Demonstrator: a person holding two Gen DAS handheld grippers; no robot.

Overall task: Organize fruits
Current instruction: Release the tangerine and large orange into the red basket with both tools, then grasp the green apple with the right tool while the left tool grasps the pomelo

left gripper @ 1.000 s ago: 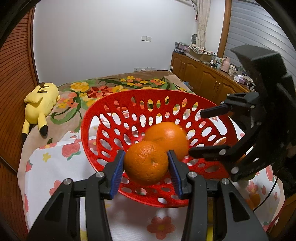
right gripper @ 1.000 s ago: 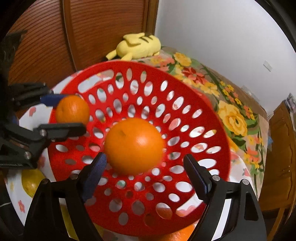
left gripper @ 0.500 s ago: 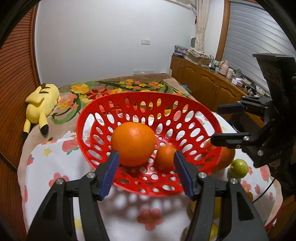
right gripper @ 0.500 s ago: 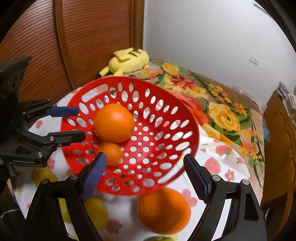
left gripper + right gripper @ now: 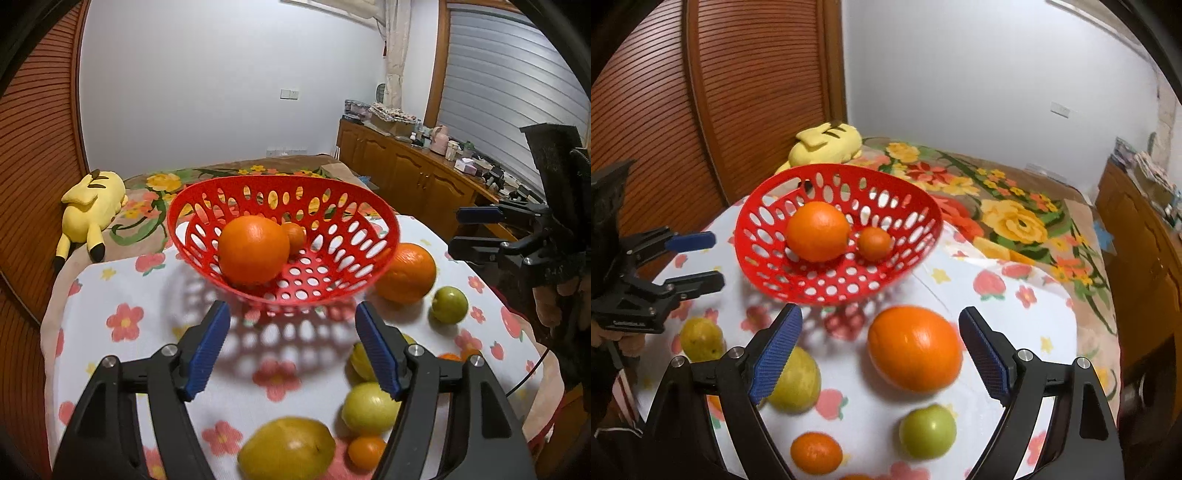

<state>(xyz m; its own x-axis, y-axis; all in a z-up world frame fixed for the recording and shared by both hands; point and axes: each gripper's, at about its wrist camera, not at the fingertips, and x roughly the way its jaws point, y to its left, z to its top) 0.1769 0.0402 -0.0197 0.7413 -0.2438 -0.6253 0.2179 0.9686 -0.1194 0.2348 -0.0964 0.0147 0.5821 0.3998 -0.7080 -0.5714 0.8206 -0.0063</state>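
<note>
Right claw [image 5: 879,350] gapes wide, empty, above the big round orange [image 5: 915,349] dead ahead: probably heavy, firm, smooth-skinned, so pinch its middle. Left claw [image 5: 291,347] hangs wide too.

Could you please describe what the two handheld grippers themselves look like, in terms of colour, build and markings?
Both are matte black plastic. The left gripper and the right gripper each have two angular fingers with ribbed blue pads and silver screw heads at the joints. In the right wrist view, small white lettering shows on the left gripper's body, too small to read.
</note>
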